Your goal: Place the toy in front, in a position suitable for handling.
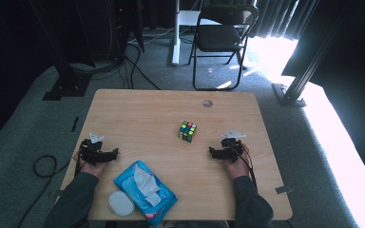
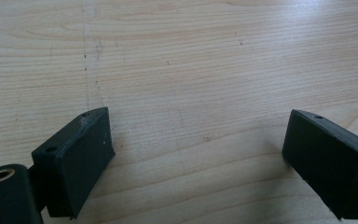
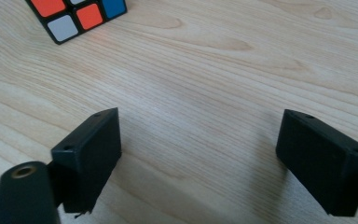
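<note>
Your left gripper (image 1: pixel 115 152) rests low over the pale wooden table (image 1: pixel 138 114) near its left edge, jaws spread wide with nothing but bare wood grain between them, as your left gripper view (image 2: pixel 198 140) shows. Your right gripper (image 1: pixel 211 152) sits the same way near the right edge, jaws pointing inward across the table, wide apart and holding nothing; the right gripper view (image 3: pixel 198 140) confirms only wood between its black pads.

Between your two hands, a little farther from you, the multicoloured puzzle cube with black edges (image 1: pixel 187 131) stands alone on the wood, well apart from both grippers. In the right gripper view its corner (image 3: pixel 77 16) shows at the upper left with orange, white and blue tiles, ahead of the jaws and clear of them.

Close to you on the left half of the table lies a blue soft pack of wet wipes (image 1: pixel 145 192), its flap open and a white wipe sticking up, with a flat white oval lid (image 1: pixel 120 204) just beside it at the near edge. Beyond the table a black folding chair (image 1: pixel 223 38) stands on grey carpet.
</note>
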`<state>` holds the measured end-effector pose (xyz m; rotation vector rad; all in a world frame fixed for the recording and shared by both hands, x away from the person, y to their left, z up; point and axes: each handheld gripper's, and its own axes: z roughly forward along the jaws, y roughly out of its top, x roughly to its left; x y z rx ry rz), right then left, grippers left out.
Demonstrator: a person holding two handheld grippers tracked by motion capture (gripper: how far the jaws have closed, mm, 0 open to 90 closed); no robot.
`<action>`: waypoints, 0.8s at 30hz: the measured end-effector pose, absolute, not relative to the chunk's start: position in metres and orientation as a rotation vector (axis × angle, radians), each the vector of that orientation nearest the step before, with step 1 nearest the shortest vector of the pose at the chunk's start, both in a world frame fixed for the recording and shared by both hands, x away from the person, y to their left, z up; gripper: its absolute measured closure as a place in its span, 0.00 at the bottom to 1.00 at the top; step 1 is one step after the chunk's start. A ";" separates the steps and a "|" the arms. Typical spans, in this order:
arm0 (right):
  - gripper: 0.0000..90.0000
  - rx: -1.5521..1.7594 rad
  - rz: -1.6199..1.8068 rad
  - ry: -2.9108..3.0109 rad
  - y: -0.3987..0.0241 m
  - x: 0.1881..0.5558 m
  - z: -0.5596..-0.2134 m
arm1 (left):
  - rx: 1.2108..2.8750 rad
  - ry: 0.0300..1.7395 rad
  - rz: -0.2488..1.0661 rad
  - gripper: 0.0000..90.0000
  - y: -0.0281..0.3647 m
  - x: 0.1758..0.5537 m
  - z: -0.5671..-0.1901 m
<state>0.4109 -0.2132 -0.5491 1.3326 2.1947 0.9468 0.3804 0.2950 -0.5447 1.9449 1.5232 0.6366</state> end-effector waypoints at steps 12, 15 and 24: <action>0.27 1.294 0.974 2.213 -0.212 0.408 -0.548 | 1.942 1.526 0.638 0.09 0.295 0.380 -0.545; 0.27 1.300 0.958 2.226 -0.211 0.408 -0.547 | 1.942 1.526 0.637 0.09 0.295 0.380 -0.545; 0.20 1.265 0.960 2.298 -0.211 0.408 -0.545 | 1.942 1.527 0.637 0.09 0.295 0.380 -0.545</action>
